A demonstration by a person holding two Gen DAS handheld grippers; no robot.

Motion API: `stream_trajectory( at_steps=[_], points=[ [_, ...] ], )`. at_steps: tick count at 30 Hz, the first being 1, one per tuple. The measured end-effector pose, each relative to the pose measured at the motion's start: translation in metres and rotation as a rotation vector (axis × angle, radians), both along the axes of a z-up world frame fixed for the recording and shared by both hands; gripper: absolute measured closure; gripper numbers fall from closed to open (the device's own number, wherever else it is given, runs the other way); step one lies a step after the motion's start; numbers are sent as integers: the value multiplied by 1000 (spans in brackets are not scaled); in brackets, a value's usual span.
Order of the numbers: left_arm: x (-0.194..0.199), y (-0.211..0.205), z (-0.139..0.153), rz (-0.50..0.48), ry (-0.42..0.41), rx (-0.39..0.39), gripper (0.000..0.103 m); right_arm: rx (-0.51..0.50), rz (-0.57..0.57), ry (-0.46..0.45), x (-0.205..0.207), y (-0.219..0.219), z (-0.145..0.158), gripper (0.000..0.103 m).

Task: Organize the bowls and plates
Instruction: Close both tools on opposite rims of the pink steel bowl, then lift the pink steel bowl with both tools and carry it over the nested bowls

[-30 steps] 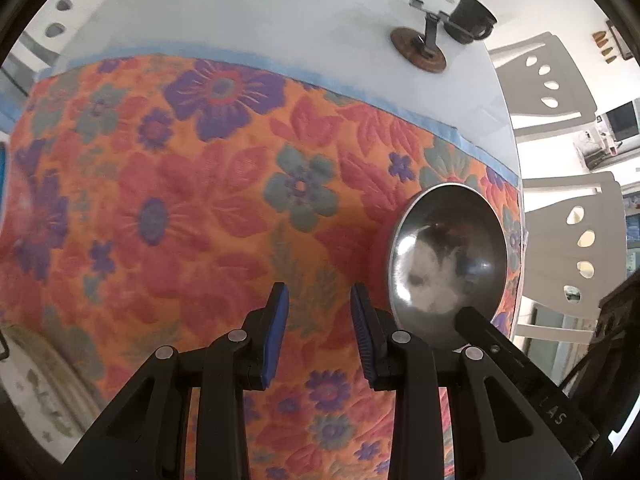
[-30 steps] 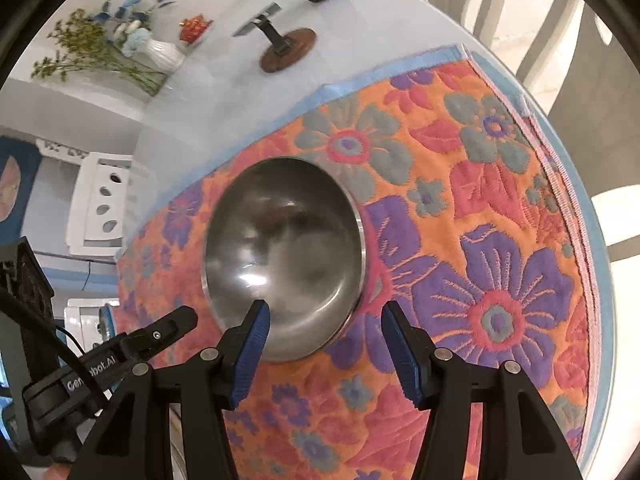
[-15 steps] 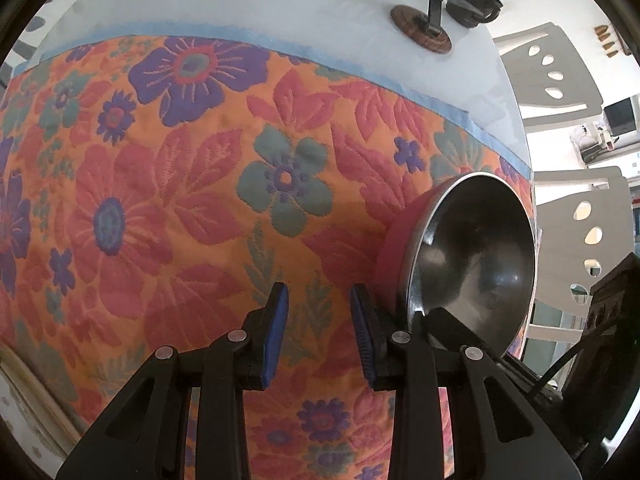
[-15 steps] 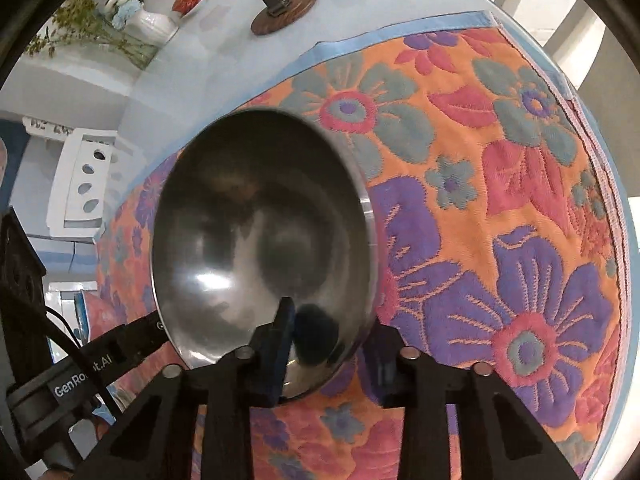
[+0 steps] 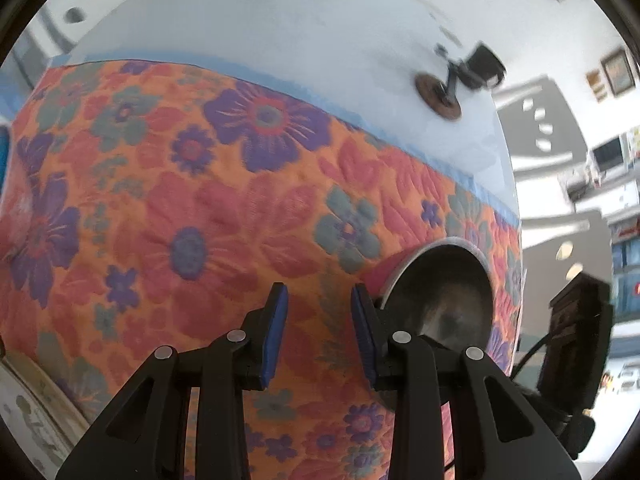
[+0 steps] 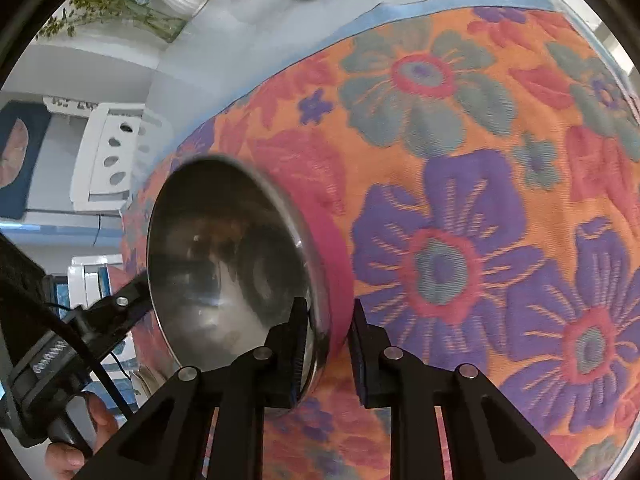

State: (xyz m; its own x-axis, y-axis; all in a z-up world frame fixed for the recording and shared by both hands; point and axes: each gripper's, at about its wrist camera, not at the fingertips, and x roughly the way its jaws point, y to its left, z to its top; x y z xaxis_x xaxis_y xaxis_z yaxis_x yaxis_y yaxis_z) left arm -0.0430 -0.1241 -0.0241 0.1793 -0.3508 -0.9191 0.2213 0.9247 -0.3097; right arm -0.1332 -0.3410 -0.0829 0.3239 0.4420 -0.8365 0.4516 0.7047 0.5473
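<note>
Lifted and tipped on edge now, the steel bowl (image 6: 228, 268) hangs off the flowered cloth (image 6: 460, 200) with its hollow turned toward the person's left; a second ago it sat flat near the right edge of the table. The right gripper (image 6: 324, 344) has closed from wide open onto the near rim, one finger inside the bowl and one against its reddish outer wall, so the pick-up looks done and the carry begun.

Beside it, the left gripper (image 5: 316, 332) holds nothing, its blue pads part-way apart just as they were, and it has drawn back a little above the cloth. From its view the bowl (image 5: 444, 292) shows just to the right of its fingers.

Farther off, on the bare white table (image 5: 320, 28) beyond the cloth's blue border, a small stand (image 5: 444, 96) with a round brown base remains in place. No plate is clearly visible, so I judge the bowl is heading for a stack out of view.
</note>
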Motion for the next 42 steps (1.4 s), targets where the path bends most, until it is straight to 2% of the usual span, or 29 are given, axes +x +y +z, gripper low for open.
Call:
stream_trajectory(
  at_steps=[3,5,14,17,19,23,27,32,42],
  points=[
    [2,16,9,41,-20,-34,73,0,27,-8,7,10,3,86],
    [3,21,10,27,-12,-44,70,4,40,-8,12,17,5,86],
    [-9,17,-16,-69,54,32,70,20,82,21,30,47,1,86],
    [-13,19,-25,-90,51,37,74,36,78,28,28,51,-1,86],
    [-15,24,-26,-96,28,34,84,33,70,30,26,52,0,86],
    [-16,33,-26,-103,10,52,91,26,78,31,27,58,4,85],
    [-17,41,-19,-102,-29,90,91,18,96,25,32,76,9,85],
    [-13,66,-4,-70,-43,68,91,32,105,6,40,94,19,85],
    [5,111,40,-5,-105,57,91,12,156,-75,66,140,63,84]
  ],
)
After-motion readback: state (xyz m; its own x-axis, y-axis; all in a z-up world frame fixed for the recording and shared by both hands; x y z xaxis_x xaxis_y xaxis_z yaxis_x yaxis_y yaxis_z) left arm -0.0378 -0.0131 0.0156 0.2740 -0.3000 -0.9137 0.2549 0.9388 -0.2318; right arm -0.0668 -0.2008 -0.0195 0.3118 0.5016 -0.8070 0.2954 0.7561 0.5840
